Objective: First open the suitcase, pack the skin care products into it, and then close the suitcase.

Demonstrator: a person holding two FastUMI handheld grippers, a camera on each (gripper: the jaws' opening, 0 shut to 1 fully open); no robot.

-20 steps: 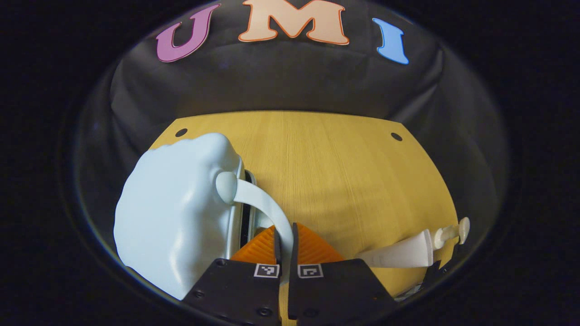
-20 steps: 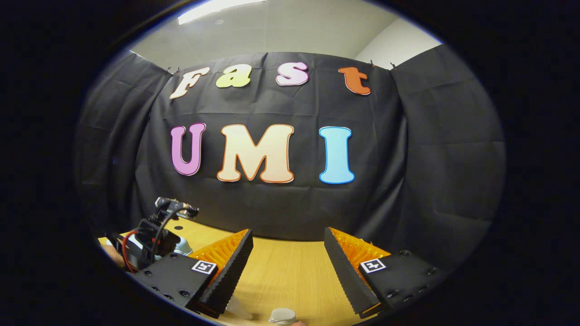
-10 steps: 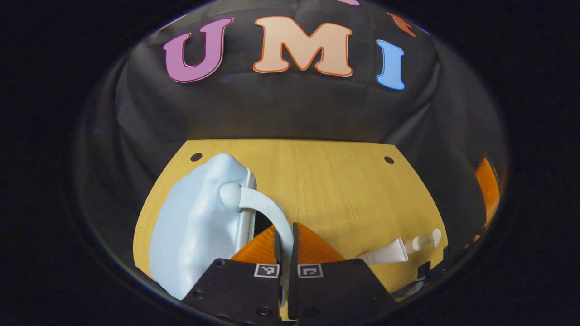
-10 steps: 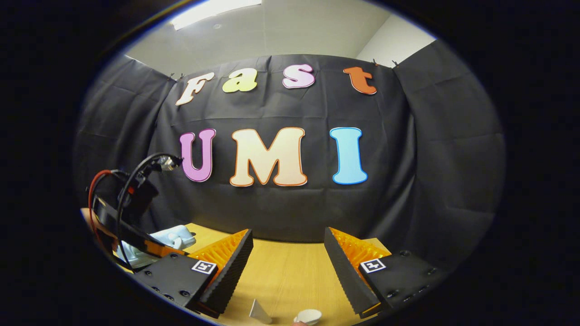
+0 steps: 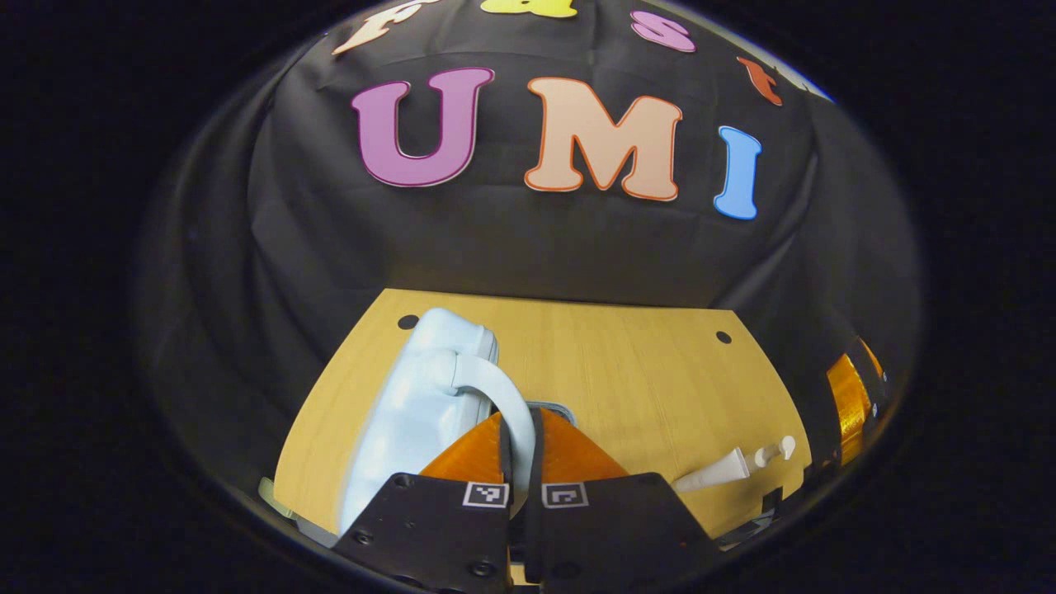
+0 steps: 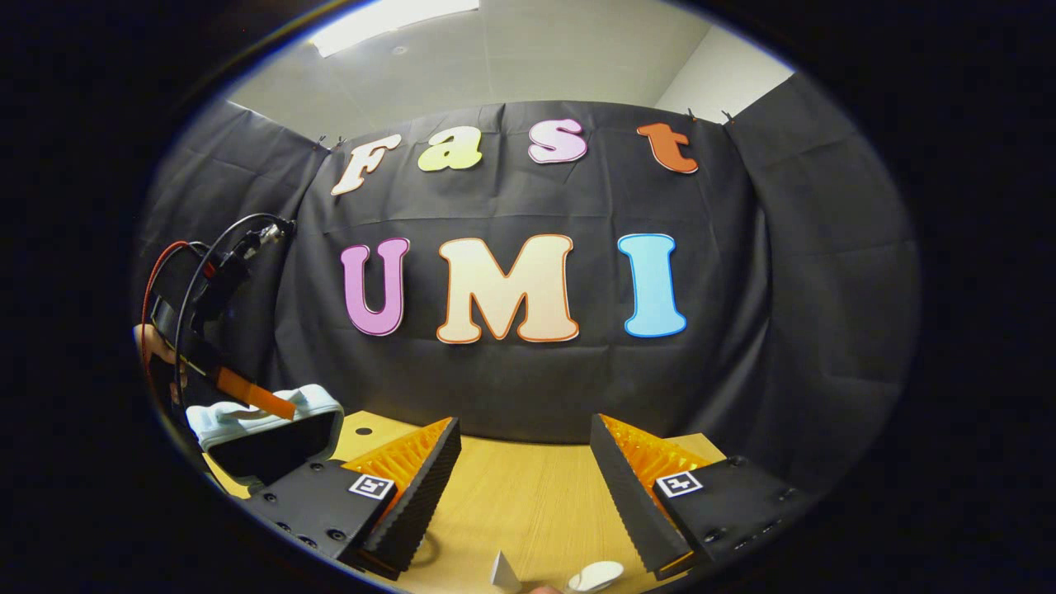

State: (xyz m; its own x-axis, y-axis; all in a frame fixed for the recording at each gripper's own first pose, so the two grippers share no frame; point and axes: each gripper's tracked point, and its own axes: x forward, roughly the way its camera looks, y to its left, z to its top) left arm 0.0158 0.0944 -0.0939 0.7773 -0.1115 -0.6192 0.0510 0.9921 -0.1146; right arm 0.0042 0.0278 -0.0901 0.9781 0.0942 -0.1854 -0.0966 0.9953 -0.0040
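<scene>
While the left gripper jaws pinch the suitcase handle, right gripper jaws gape empty.

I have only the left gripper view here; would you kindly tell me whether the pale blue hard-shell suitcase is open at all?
Observer: Yes. In the right gripper view the pale blue hard-shell suitcase has its lid raised, and a dark interior shows beneath it.
Operator: Thank you. Is the right gripper holding anything?
Observer: No. The right gripper is open, its fingers wide apart above the yellow wooden table, with nothing between them.
</scene>
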